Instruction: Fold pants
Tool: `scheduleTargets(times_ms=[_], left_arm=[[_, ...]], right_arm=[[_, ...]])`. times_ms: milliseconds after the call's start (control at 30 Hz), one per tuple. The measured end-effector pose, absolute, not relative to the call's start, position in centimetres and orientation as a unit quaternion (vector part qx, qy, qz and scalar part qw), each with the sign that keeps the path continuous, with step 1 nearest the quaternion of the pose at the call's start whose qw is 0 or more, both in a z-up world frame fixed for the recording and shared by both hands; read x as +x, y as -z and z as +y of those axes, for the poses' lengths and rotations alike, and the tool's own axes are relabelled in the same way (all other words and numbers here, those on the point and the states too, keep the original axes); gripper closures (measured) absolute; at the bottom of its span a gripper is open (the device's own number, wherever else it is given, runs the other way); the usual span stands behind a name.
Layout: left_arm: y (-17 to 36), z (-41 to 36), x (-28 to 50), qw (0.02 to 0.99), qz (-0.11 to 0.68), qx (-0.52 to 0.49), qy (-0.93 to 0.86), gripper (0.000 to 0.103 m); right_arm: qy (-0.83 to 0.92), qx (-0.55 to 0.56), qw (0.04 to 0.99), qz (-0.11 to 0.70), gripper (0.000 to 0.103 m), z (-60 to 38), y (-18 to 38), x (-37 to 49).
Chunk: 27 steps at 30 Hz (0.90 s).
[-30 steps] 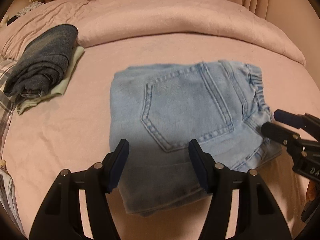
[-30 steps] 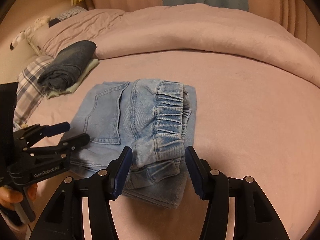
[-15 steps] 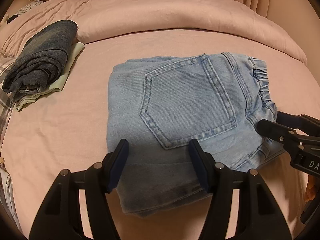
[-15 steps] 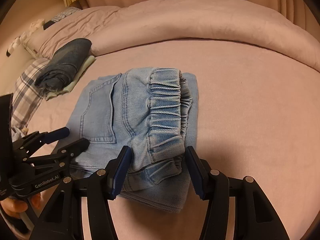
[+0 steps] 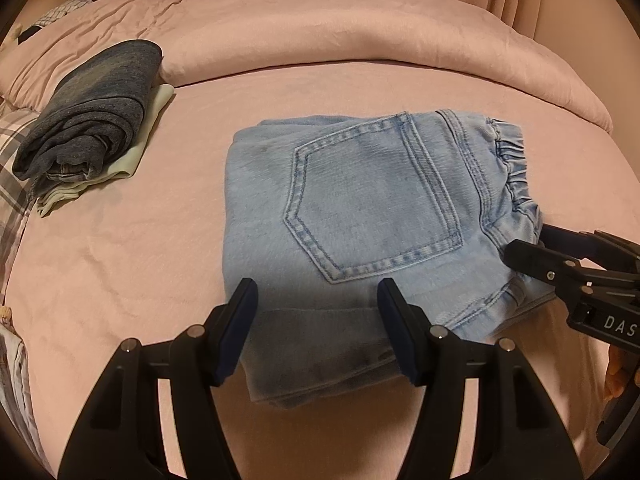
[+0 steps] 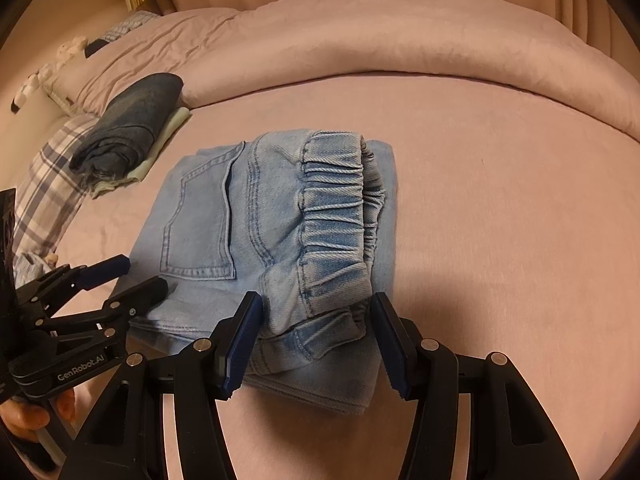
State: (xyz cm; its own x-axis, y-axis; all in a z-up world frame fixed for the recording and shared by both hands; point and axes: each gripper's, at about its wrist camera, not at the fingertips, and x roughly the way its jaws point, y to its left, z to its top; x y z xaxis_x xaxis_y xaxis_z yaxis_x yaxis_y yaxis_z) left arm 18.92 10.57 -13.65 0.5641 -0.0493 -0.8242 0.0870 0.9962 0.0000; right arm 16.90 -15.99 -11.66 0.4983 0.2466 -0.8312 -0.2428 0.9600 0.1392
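Light blue jeans (image 5: 360, 216) lie folded into a compact rectangle on the pink bed sheet (image 5: 120, 260), back pocket up, elastic waistband at the right; they also show in the right wrist view (image 6: 256, 232). My left gripper (image 5: 316, 304) is open and empty, its fingers over the near edge of the jeans. My right gripper (image 6: 312, 320) is open and empty, fingers either side of the waistband's near corner. It appears in the left wrist view (image 5: 532, 248) at the jeans' right edge. The left gripper appears in the right wrist view (image 6: 136, 276).
A folded dark blue garment on a pale green one (image 5: 92, 140) lies at the left, also in the right wrist view (image 6: 128, 140). A rolled pink duvet (image 5: 360, 32) runs along the back. A plaid pillow (image 6: 48, 192) sits at the far left.
Both grippers have moved closer over the jeans; the jeans fill more of each view. Jaws stay open and the jeans lie as before.
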Motion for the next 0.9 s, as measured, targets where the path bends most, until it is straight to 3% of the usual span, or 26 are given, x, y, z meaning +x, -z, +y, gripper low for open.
scheduleTargets(times_ms=[733, 900], left_arm=[[12.9, 10.9, 17.8, 0.883, 0.467, 0.009, 0.032, 0.041], [12.7, 10.9, 17.5, 0.885, 0.465, 0.010, 0.027, 0.037]], right_arm=[[-0.138, -0.003, 0.863, 0.486, 0.046, -15.9, 11.3, 16.2], [-0.137, -0.004, 0.862, 0.489, 0.046, -16.0, 11.2, 15.9]])
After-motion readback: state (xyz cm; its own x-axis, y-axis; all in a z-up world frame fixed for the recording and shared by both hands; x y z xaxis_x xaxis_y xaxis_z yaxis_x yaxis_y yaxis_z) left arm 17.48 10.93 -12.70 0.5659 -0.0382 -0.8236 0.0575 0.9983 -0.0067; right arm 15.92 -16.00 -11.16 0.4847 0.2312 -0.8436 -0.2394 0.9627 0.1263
